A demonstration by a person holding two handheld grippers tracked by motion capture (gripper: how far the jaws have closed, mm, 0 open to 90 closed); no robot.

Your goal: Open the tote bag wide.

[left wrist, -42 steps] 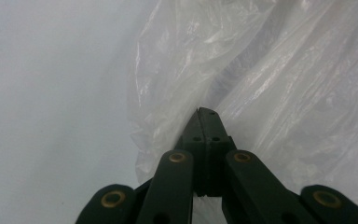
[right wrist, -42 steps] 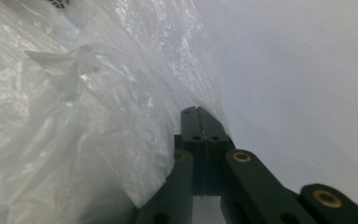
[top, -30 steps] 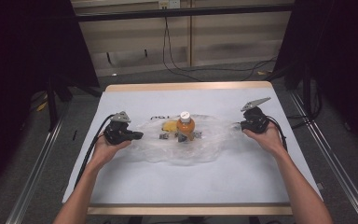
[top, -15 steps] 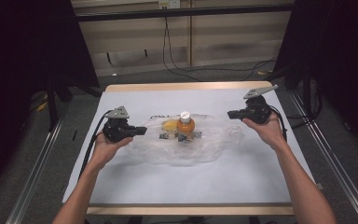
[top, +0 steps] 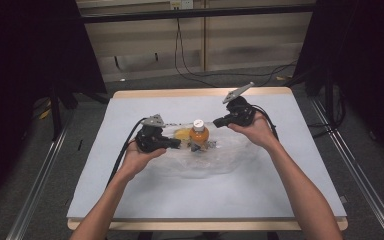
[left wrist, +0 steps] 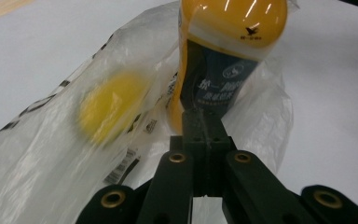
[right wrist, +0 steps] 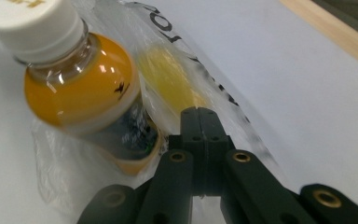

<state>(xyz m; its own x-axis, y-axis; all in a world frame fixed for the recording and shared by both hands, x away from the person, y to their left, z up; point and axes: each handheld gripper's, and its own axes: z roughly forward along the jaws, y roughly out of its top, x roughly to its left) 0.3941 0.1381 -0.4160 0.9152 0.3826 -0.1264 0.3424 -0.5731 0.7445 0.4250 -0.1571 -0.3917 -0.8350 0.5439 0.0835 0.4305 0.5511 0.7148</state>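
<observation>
An orange juice bottle (top: 198,133) with a white cap stands upright on a crumpled clear plastic bag (top: 215,157) in the middle of the table. A yellow round thing (top: 182,134) lies under the plastic just left of the bottle. My left gripper (top: 176,144) is shut, its tips close to the bottle's left side. From the right, my right gripper (top: 217,122) points at the bottle's neck, also shut. In the left gripper view the shut jaws (left wrist: 200,116) sit before the bottle (left wrist: 233,46), nothing between them. In the right gripper view the shut gripper (right wrist: 199,114) hangs over the bag beside the bottle (right wrist: 84,88).
The table (top: 280,190) is covered in white with a wooden rim. Black cables (top: 190,70) lie on the floor behind it. Metal rails (top: 360,180) run along both sides, and dark curtains hang left and right.
Both hands have moved inward toward the bottle. The left gripper slid right; the right gripper rose and swung left. Bottle and bag have not moved.
</observation>
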